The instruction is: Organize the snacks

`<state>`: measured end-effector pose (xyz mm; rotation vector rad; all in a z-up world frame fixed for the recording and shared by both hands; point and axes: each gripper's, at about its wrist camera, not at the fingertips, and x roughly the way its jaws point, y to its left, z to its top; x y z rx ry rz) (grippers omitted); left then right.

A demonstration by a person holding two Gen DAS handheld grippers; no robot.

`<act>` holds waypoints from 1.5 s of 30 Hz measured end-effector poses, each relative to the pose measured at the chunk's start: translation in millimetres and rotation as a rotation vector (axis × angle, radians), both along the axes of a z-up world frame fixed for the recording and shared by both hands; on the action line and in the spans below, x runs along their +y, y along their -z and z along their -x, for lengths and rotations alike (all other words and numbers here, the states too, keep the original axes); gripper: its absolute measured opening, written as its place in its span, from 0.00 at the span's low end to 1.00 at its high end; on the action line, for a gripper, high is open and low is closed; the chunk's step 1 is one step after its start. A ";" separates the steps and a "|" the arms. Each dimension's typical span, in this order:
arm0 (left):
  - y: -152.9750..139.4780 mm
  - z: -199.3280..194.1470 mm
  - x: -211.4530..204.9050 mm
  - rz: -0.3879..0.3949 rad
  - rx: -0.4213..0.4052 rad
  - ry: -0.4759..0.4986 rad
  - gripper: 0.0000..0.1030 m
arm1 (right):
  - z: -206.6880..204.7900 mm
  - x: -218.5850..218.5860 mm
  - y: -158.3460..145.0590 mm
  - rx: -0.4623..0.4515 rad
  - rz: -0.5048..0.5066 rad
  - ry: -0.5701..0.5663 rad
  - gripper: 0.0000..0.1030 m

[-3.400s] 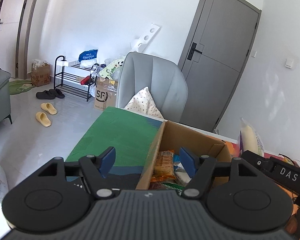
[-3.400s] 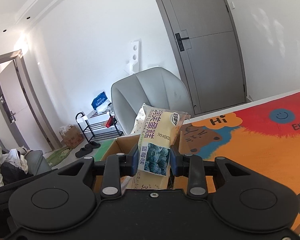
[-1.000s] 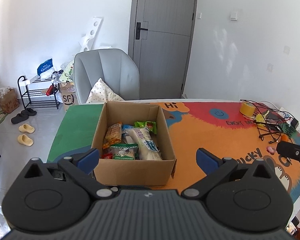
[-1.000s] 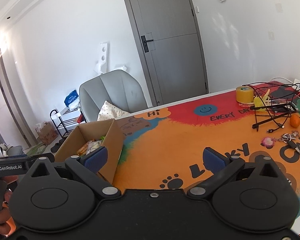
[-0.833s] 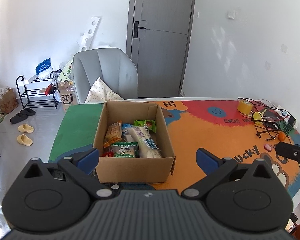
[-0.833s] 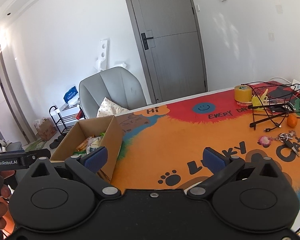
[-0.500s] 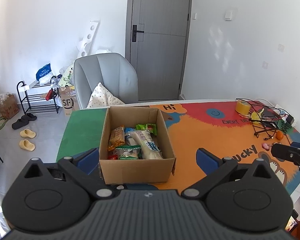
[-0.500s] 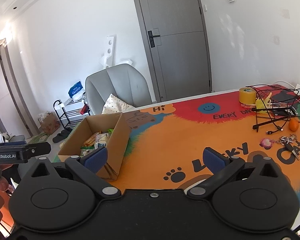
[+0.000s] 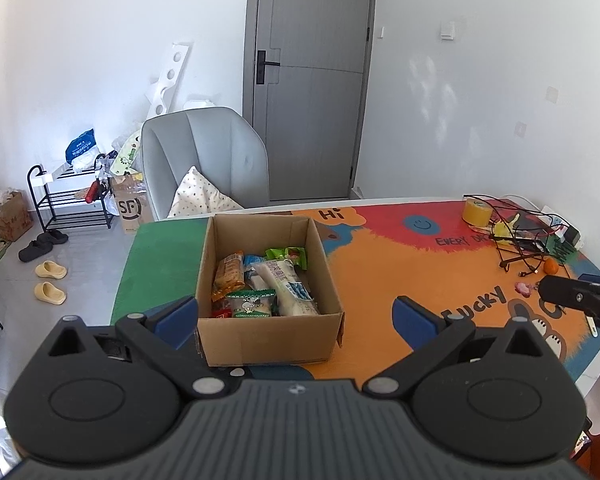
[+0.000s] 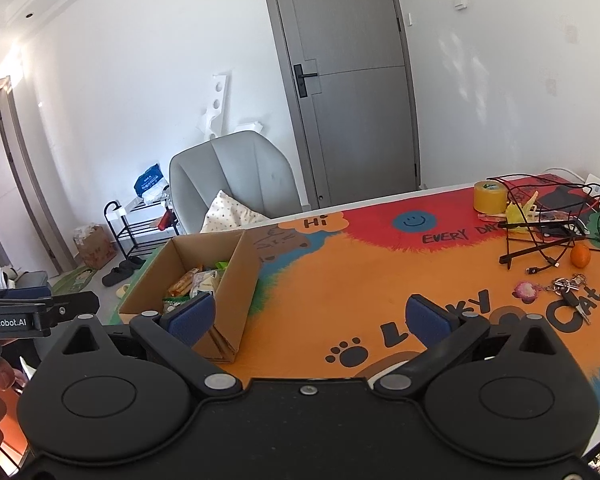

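Observation:
An open cardboard box [image 9: 268, 334] stands on the colourful table mat [image 9: 380, 264] and holds several snack packets, among them a long white cake pack [image 9: 284, 284], an orange pack [image 9: 228, 274] and a green pack [image 9: 252, 304]. My left gripper [image 9: 296, 316] is open and empty, held back from the box's near wall. My right gripper [image 10: 308, 318] is open and empty, to the right of the box [image 10: 236, 280], above the mat [image 10: 360, 280].
A wire rack with cables [image 10: 548, 224], a yellow tape roll [image 10: 489, 196], an orange [image 10: 580, 257] and keys [image 10: 568, 290] lie at the table's right end. A grey chair [image 9: 208, 160] stands behind the table. A shoe rack [image 9: 68, 200] stands by the far wall.
The right gripper let go of the white cake pack, which now lies in the box. Both grippers opened wide and pulled back and up from the box.

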<state>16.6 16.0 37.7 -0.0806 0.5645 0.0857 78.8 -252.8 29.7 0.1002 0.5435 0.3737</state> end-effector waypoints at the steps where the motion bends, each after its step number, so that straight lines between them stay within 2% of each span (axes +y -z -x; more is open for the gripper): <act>1: 0.0 0.0 -0.1 0.003 0.001 0.002 0.99 | 0.0 0.1 -0.2 0.002 0.000 0.001 1.00; 45: 5.4 -5.6 -5.1 -0.012 0.014 -0.001 0.99 | -7.0 3.7 5.5 0.056 0.025 0.006 1.00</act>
